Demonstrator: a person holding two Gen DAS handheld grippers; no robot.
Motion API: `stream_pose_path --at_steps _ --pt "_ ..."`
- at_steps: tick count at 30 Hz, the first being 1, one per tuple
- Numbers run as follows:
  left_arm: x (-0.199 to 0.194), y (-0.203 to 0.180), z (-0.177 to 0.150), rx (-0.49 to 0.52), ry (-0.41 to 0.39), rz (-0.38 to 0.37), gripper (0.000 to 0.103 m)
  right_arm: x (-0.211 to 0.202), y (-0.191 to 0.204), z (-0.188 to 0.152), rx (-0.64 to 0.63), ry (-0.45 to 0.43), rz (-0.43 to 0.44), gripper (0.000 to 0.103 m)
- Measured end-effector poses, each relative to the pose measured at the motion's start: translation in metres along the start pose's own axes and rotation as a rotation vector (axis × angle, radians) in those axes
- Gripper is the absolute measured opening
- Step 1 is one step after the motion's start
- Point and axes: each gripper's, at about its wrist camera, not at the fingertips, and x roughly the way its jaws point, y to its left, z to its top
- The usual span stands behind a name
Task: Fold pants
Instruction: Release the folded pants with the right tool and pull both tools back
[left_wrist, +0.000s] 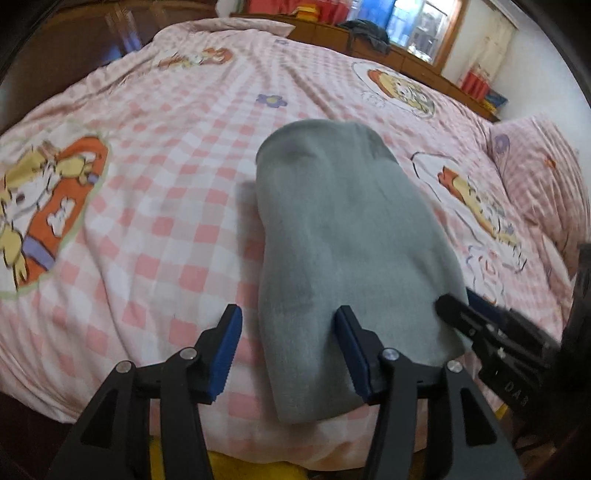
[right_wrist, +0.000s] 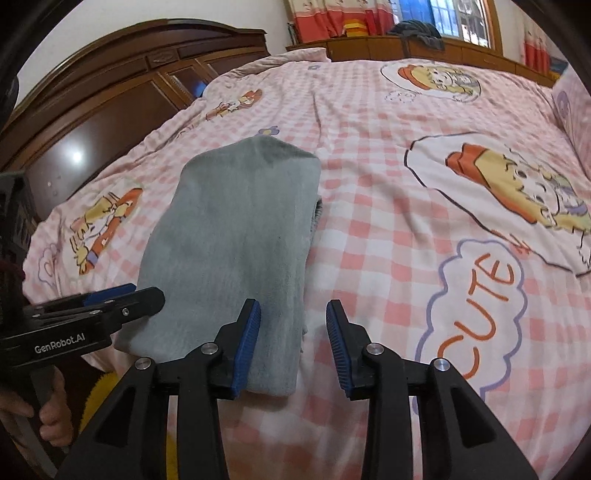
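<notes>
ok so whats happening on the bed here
A person with a handheld gripper in each hand is folding grey pants on a pink checked bedspread. The pants lie as a long narrow folded strip running away from the bed's near edge. The left gripper and right gripper are both open at the strip's near end, holding nothing.

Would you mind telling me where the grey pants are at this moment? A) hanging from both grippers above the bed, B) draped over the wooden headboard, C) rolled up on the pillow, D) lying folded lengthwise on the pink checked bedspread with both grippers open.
D: the grey pants lie as a long folded strip on the bedspread, and the left gripper and right gripper both stand open, clamping nothing.
</notes>
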Motion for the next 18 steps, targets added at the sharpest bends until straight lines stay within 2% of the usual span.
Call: stream_pose_path --at_steps 7,10,12,15,18 --pt "-0.018 -0.013 -0.003 0.01 -0.021 0.071 0.056 -0.023 0.006 0.001 0.008 -0.007 -0.018 0.039" --pt "-0.026 -0.018 -0.007 0.005 -0.02 0.084 0.067 -0.033 0.01 -0.003 0.0 -0.006 -0.021 0.043" --pt "-0.03 -0.021 -0.01 0.007 -0.023 0.09 0.076 -0.037 0.011 -0.005 -0.003 -0.009 -0.028 0.052" --pt "-0.034 -0.027 -0.014 0.022 -0.023 0.116 0.083 -0.042 0.011 -0.01 -0.007 -0.004 -0.05 0.056" --pt "-0.034 -0.03 -0.018 0.029 -0.017 0.125 0.085 -0.041 0.009 -0.014 -0.003 0.009 -0.066 0.056"
